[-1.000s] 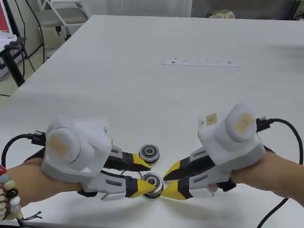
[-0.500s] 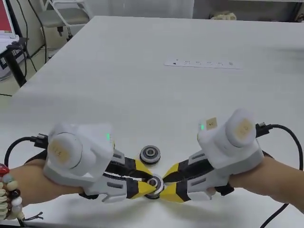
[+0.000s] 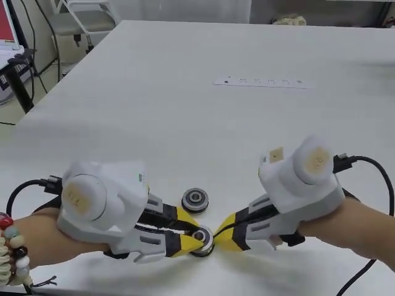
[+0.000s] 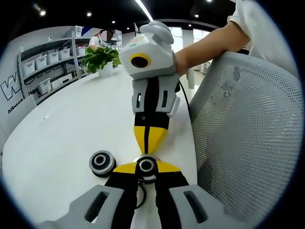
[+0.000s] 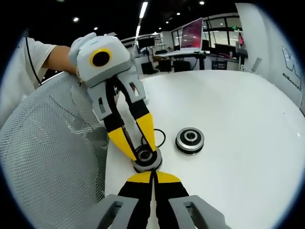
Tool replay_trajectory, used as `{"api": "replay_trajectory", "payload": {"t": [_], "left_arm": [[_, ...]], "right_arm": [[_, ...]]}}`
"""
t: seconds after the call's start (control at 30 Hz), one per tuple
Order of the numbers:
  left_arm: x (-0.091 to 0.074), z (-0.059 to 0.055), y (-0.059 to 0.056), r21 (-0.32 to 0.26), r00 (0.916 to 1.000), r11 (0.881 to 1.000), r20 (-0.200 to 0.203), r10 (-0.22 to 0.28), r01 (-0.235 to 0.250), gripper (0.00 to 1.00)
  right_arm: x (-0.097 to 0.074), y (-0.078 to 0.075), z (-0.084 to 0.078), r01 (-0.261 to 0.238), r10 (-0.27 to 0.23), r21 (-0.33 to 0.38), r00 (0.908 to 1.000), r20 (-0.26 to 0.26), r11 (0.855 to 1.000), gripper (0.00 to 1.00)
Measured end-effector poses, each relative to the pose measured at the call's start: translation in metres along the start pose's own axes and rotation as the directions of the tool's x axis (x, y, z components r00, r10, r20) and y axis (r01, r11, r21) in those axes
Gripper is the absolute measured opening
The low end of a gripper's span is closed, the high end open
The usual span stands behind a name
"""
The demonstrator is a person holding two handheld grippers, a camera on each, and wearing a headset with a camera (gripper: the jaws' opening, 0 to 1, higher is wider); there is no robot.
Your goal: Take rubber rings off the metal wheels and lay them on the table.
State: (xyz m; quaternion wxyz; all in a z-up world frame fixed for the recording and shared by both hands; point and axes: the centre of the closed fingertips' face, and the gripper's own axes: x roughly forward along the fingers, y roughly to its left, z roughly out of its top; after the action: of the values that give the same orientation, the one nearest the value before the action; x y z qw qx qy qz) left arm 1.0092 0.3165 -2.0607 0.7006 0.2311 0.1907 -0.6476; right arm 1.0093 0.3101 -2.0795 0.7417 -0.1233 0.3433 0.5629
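The nearer metal wheel is being clamped on the counter by the left tool, its jaws closed against the wheel's two sides. The right tool is being pressed to the rim, jaws drawn fully together; whether rubber is being pinched cannot be told. The stripping step is judged to be in hand. A steady outward pull is being called for next, with the wheel being held firm. A second wheel is being left waiting just beside.
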Motion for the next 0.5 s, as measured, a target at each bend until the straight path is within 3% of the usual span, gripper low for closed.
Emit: {"api": "replay_trajectory", "payload": {"t": [0.3, 0.5], "left_arm": [[0.0007, 0.0004, 0.0001, -0.011, 1.0000, 1.000, 0.001, 0.006, -0.006, 0.07], [0.0012, 0.0006, -0.0003, -0.019, 1.0000, 1.000, 0.001, 0.005, -0.005, 0.07]], "right_arm": [[-0.0068, -0.0022, 0.0019, -0.016, 0.013, 0.121, 0.9996, 0.027, 0.993, 0.00], [-0.0100, -0.0018, 0.0040, -0.063, 0.041, 0.268, 0.9954, 0.086, 0.961, 0.00]]}}
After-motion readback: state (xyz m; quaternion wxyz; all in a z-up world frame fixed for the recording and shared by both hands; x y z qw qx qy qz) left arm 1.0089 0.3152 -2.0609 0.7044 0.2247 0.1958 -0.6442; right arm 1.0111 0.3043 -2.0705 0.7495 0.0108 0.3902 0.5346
